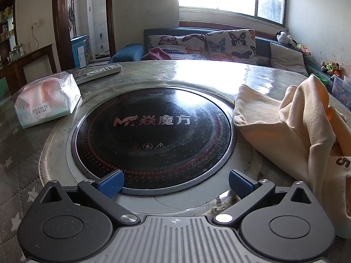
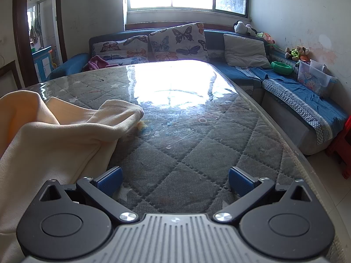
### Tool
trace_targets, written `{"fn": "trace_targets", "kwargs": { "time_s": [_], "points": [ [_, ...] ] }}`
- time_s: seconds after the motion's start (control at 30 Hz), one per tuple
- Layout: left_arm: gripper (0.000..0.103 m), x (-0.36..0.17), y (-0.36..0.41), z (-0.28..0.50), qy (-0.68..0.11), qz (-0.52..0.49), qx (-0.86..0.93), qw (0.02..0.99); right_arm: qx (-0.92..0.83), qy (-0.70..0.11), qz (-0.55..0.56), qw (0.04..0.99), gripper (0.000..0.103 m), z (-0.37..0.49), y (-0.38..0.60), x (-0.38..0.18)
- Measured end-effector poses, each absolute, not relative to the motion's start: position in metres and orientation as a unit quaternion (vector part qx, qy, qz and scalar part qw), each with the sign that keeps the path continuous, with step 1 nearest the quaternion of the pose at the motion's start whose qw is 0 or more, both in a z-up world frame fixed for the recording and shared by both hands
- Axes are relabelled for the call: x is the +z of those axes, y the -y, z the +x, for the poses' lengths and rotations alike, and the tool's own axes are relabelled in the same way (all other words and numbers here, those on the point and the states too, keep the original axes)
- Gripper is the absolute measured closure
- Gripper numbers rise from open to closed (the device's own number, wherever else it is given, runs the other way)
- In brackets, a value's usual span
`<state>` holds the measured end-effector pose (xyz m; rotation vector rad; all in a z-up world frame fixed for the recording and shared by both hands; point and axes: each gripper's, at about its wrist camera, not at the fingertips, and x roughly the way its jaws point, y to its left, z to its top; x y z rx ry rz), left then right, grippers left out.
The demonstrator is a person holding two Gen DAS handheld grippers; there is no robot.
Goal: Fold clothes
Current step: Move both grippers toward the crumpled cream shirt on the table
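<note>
Both grippers spread wide and empty beside a rumpled cream garment.

From my remote seat I see the left gripper (image 1: 175,183) with its blue pads well apart over the round black glass hob plate (image 1: 153,140) set into the table, holding nothing; the right gripper (image 2: 175,180) is just as wide over the grey quilted table top under clear film (image 2: 197,153), also empty. Between them lies the soft cream fleece garment (image 1: 291,131), bunched in loose humps, not flat and not folded, with a brown "5" stitched near its low edge. I judge it light, limp and thick enough to pinch easily, though it may slide on the glossy film. Its near hem (image 2: 65,164), just beside my right gripper's left pad, looks like the best edge to pinch.
</note>
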<state>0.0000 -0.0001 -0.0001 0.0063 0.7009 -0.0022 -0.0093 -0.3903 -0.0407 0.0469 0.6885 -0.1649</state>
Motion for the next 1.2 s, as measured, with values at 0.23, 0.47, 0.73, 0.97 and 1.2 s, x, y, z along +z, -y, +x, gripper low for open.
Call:
{"fn": "trace_targets", "kwargs": {
  "time_s": [0.23,0.47,0.73,0.97,1.2],
  "points": [
    [0.000,-0.001,0.001,0.000,-0.343,0.004,-0.001,0.939,-0.070,-0.336,0.040,0.938,0.000,-0.011,0.394,-0.037],
    [0.000,0.000,0.002,-0.003,-0.345,-0.003,0.005,0.939,-0.051,-0.339,0.030,0.939,0.000,-0.036,0.385,-0.032],
    [0.000,0.001,0.001,-0.010,-0.349,-0.022,0.018,0.937,-0.034,-0.343,0.032,0.938,0.000,-0.073,0.374,-0.026],
    [0.000,0.006,0.014,-0.033,-0.350,-0.002,0.004,0.937,-0.021,-0.337,0.019,0.941,0.000,-0.097,0.359,-0.023],
    [0.000,0.012,0.037,-0.061,-0.348,0.013,-0.018,0.937,-0.014,-0.324,0.024,0.946,0.000,-0.117,0.344,-0.021]
  ]
}}
